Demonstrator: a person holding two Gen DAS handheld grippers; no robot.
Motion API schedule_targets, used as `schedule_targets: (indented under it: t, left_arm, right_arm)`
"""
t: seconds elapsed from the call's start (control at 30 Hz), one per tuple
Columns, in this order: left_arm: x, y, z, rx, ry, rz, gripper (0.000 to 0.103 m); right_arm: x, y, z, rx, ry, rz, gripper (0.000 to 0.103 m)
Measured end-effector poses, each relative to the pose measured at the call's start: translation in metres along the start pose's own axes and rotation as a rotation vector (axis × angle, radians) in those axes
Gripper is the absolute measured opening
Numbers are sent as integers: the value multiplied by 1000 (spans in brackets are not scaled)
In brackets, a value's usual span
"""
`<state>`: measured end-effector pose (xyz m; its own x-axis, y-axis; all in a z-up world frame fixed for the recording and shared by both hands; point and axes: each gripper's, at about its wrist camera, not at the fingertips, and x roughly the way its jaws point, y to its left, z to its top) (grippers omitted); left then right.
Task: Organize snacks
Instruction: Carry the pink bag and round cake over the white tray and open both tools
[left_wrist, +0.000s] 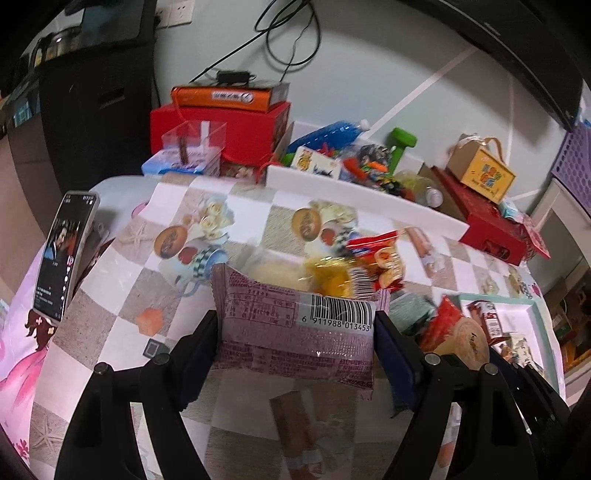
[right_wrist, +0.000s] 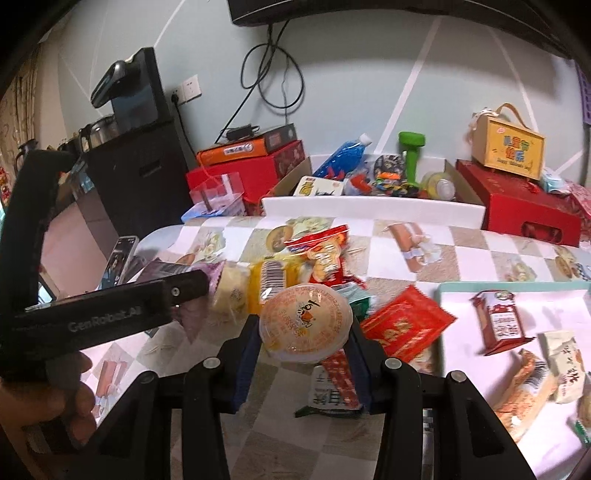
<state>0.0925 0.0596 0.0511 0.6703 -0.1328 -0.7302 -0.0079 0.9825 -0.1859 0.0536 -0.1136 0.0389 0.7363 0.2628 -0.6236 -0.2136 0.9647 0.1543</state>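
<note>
My left gripper (left_wrist: 295, 332) is shut on a purple snack packet (left_wrist: 295, 328) with a barcode, held above the patterned tablecloth. My right gripper (right_wrist: 304, 332) is shut on a round orange jelly cup (right_wrist: 304, 321), lifted over the snack pile. The pile holds a red packet (right_wrist: 404, 326), a yellow packet (right_wrist: 273, 280) and a red-and-white bag (right_wrist: 325, 254). To the right lies a teal-rimmed tray (right_wrist: 517, 286) with a red house-shaped carton (right_wrist: 498, 317) and several wrapped snacks. The left gripper body (right_wrist: 103, 317) shows at the left of the right wrist view.
A phone (left_wrist: 64, 254) stands propped at the table's left edge. A white box (left_wrist: 362, 199) of toys and bottles sits at the back, with red boxes (left_wrist: 221, 136) on its left and a red gift box (right_wrist: 517, 210) on its right. A black cabinet (right_wrist: 136, 177) stands left.
</note>
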Motion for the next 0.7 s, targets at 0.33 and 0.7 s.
schedule_targets:
  t: [0.33,0.7]
  left_arm:
    - [-7,-44,2,72,-25,-65,82]
    - [-5,-109,-4,177,-18,-171,81]
  right_arm:
    - [-18,-55,2,98,-25,-106,48]
    - [-50,-134,-5,233,-59,-273,47]
